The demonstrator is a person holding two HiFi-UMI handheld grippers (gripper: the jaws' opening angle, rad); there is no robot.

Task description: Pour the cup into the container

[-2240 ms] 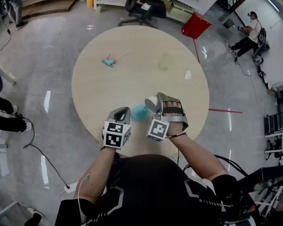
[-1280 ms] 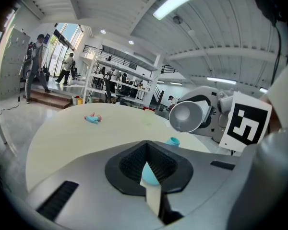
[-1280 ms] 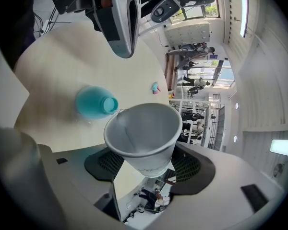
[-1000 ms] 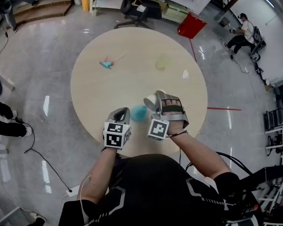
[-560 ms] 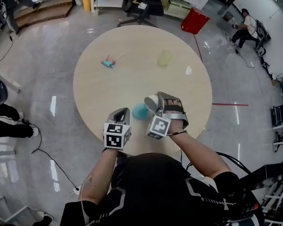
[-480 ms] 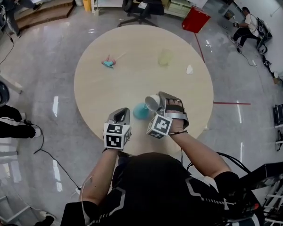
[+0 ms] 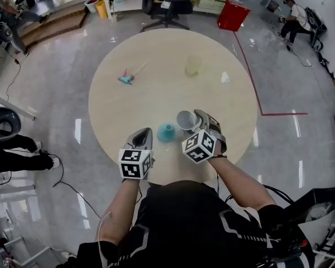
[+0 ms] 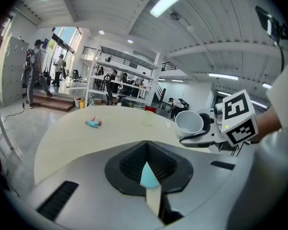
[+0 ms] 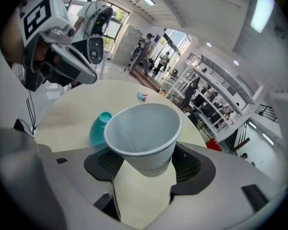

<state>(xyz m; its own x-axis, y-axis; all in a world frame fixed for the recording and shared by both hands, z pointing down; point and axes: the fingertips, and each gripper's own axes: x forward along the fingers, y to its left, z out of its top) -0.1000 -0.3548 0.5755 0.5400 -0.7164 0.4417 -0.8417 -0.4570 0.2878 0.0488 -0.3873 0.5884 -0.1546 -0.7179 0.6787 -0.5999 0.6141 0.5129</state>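
white cup (image 9: 141, 128) pinched in right claw (image 9: 145, 166), tilted beside teal container (image 7: 166, 132); left claw (image 8: 149, 178) pressed together, empty.

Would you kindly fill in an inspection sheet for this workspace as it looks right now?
Surface: round beige table.
Job's things: white paper cup, tilted, looks empty; teal container standing beside it.
Clutter: small teal toy, pale yellow cup, white scrap, all farther out.
Grippers: right hand-held gripper shut on the cup; left hand-held gripper shut, holding nothing.
Cables: black cable on the glossy floor, left.
Surroundings: office chair, red bin, seated person.
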